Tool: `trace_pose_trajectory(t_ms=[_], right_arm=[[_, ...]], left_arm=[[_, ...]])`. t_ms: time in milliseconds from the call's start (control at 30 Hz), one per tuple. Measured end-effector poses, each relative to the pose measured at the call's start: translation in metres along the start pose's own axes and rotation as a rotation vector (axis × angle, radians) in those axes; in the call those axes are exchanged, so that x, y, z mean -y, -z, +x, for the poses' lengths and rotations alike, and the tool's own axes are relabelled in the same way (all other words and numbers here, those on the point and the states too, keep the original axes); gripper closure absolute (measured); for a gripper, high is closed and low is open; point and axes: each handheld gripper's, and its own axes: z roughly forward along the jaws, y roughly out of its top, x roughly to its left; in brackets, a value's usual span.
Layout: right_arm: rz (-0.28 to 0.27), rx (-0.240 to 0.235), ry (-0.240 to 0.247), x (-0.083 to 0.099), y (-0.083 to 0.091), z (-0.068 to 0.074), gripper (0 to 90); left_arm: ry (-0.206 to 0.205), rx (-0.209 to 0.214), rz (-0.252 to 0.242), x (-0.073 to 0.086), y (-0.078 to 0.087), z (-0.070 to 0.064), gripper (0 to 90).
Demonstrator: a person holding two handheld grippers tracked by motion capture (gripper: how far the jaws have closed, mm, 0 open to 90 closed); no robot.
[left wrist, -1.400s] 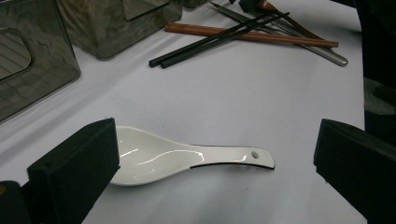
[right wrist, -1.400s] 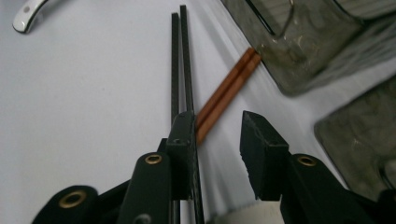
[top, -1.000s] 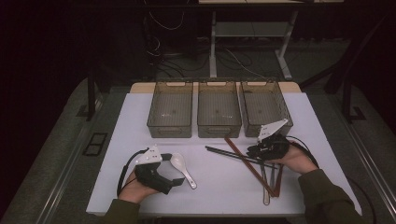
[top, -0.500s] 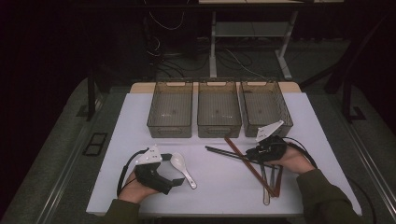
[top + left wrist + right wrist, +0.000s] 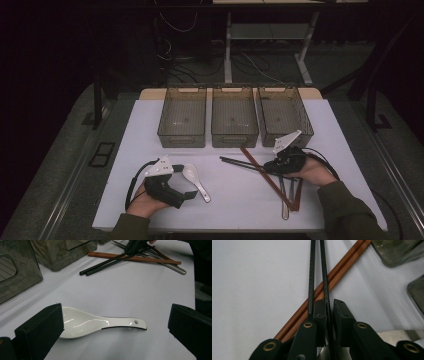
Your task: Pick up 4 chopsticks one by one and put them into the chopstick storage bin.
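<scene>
Black chopsticks (image 5: pixel 240 162), pair, lying mid-table in high view, tips pointing left, near ends under right gripper (image 5: pixel 276 165). Crossing over brown chopsticks (image 5: pixel 265 175) running diagonally from the right bin toward the near edge. Metal utensil (image 5: pixel 284 197) lying near the brown pair's near end. Three smoked-plastic bins (image 5: pixel 234 119) in a row at far side of white table (image 5: pixel 240 210). Left gripper (image 5: pixel 190 194) near-left, just beside white ceramic spoon (image 5: pixel 195 179), bowl end far, handle pointing near-right. Person's hands holding both grippers, sleeves entering from the bottom.

Left gripper view: jaws spread wide, nothing between the pads but table and spoon (image 5: pixel 100 323) lying flat, bowl beside left pad, handle with small hole pointing right. Not touching either pad as far as visible. Black chopsticks (image 5: pixel 110 263) farther off, resting over brown pair (image 5: pixel 135 258), other gripper at their far end. Bins (image 5: pixel 17 275) at far left.

Right gripper view: jaws nearly closed, pinching one black chopstick (image 5: pixel 323 277) between the pads; second stick (image 5: pixel 312 277) running just outside the left pad, touching or almost, cannot tell. Brown chopsticks (image 5: pixel 337 275) passing underneath at an angle. Bin corner (image 5: pixel 397 250) at upper right.
</scene>
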Motion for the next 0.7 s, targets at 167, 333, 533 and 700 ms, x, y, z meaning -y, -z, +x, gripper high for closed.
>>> trace_pose_trajectory(t_ms=[167, 333, 533, 700], right_arm=[[-0.001, 0.001, 0.007, 0.0003, 0.0000, 0.0000, 82.4], [0.000, 0.004, 0.012, 0.0009, 0.0003, -0.0001, 84.5], [-0.006, 0.001, 0.041, 0.0013, -0.0001, -0.0001, 84.7], [-0.009, 0.011, 0.048, 0.0015, 0.0006, -0.0004, 84.9]], left_arm=[[0.000, 0.000, 0.000, 0.0000, -0.0001, 0.0001, 0.0], [0.000, 0.000, 0.002, 0.0001, -0.0003, -0.0001, 0.0], [-0.002, 0.004, 0.009, 0.0010, -0.0011, 0.0001, 0.0], [0.004, 0.001, 0.005, 0.0026, -0.0023, 0.0007, 0.0]])
